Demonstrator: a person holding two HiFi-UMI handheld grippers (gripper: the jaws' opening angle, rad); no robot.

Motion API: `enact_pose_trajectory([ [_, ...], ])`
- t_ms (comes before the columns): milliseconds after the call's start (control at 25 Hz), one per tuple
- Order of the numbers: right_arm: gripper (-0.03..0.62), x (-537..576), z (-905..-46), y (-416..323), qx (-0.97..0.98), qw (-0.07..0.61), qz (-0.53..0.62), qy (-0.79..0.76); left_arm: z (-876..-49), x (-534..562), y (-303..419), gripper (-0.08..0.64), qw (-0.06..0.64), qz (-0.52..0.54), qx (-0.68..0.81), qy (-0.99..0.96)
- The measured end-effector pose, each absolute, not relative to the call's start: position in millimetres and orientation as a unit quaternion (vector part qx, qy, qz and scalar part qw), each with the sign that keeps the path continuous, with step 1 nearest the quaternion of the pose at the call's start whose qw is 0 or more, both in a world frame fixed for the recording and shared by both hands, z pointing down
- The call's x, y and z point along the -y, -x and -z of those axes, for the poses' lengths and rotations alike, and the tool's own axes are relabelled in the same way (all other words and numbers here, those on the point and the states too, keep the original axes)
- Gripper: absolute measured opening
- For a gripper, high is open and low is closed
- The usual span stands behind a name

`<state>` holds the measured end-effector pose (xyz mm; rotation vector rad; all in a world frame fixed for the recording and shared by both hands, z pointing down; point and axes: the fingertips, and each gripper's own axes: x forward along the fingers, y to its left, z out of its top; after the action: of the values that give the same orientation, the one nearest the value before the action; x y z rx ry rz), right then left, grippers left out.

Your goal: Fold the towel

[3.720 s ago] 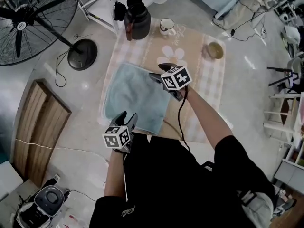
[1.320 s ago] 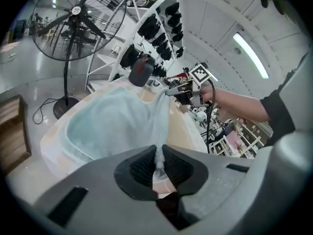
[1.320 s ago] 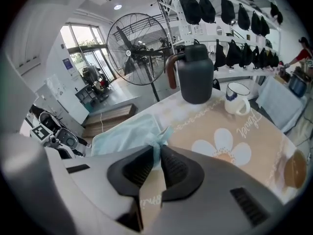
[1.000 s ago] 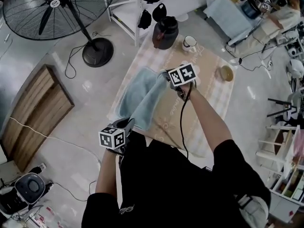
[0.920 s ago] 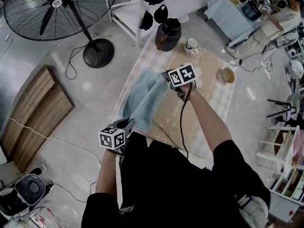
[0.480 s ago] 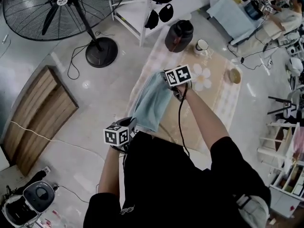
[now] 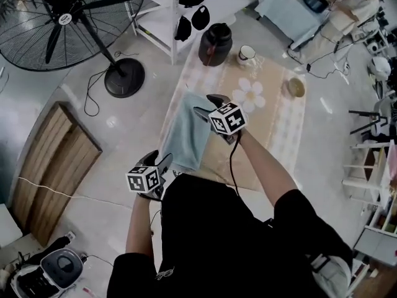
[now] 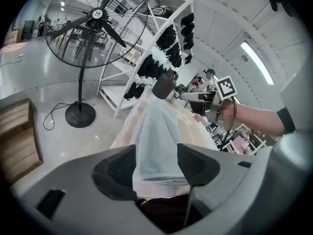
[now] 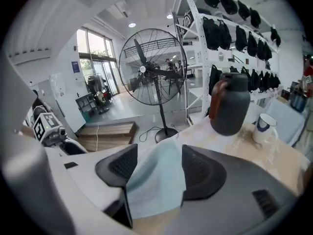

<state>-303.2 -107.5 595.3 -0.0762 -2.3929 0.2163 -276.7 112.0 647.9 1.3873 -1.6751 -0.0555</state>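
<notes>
As left gripper (image 8: 156, 152) and right gripper (image 9: 159, 153) just opened, towel (image 7: 189, 135) lies between their fingers (image 8: 115, 173).

Light-blue towel (image 7: 189, 132): soft terry-type cloth, folded over into 2 layers, a long narrow strip. Lies flat along left edge of the table (image 7: 273, 138), 1 short end at near-left corner, other approx. mid-edge.
</notes>
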Motion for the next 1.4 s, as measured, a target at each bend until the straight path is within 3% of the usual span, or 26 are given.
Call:
enact_pose_trajectory([
  [400,0.261,83,-596,171,0.934,0.337,-0.12,0.009,-638,-107,219,0.247,0.451,-0.039,0.684,-0.572],
  [840,0.261,19,-638,90,0.923,0.338,-0.182,-0.013,-654,-154,193,0.247,0.451,-0.118,0.675,-0.572],
  [1120,0.261,-15,-648,87,0.918,0.333,-0.207,-0.062,-659,-148,214,0.247,0.419,-0.154,0.64,-0.625],
  [1400,0.261,-62,-657,106,0.905,0.331,-0.227,-0.142,-670,-147,242,0.247,0.333,-0.278,0.533,-0.726],
])
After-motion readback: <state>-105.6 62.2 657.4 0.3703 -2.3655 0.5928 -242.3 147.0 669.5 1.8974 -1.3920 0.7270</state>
